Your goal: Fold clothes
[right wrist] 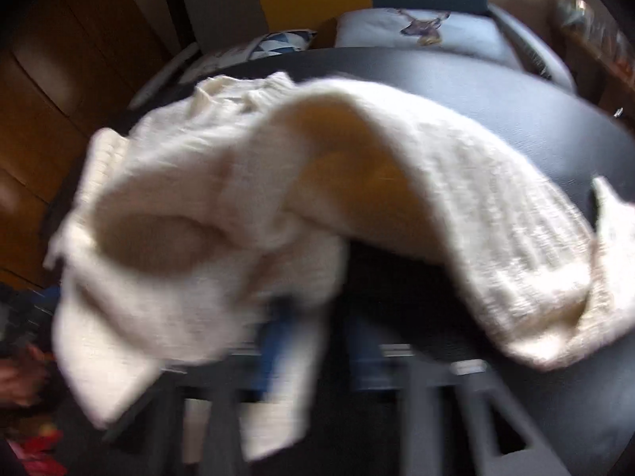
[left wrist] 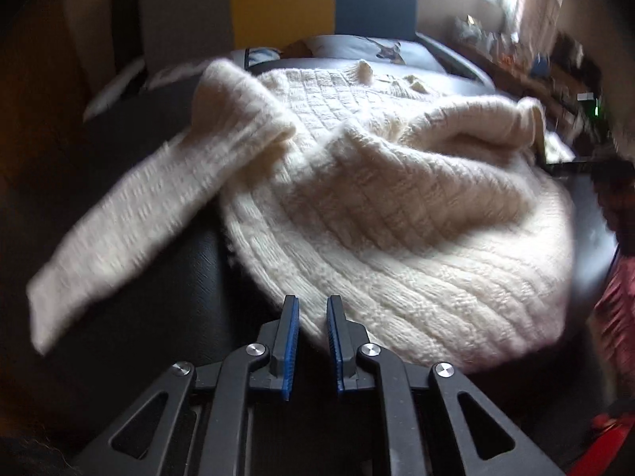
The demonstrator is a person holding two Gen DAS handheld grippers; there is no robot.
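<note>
A cream chunky-knit sweater (left wrist: 357, 206) lies crumpled on the dark table (left wrist: 166, 277). One sleeve (left wrist: 131, 214) stretches out toward the left front. My left gripper (left wrist: 312, 302) stands open by a narrow gap at the sweater's near hem, with nothing between its blue pads (left wrist: 293, 341). In the blurred right wrist view, the sweater (right wrist: 456, 182) is raised off the table (right wrist: 516, 95) in an arch and drapes over my right gripper (right wrist: 317, 329). That gripper looks shut on the knit, and a strip of the knit hangs down between its fingers. Its fingertips are mostly hidden by cloth.
Chairs stand at the table's far side, one with a pale deer-print cushion (right wrist: 420, 27) and one with a blue patterned cushion (right wrist: 278, 41). A cluttered shelf (left wrist: 555, 63) runs along the right under a window. A person's red clothing (left wrist: 619, 309) is at the right edge.
</note>
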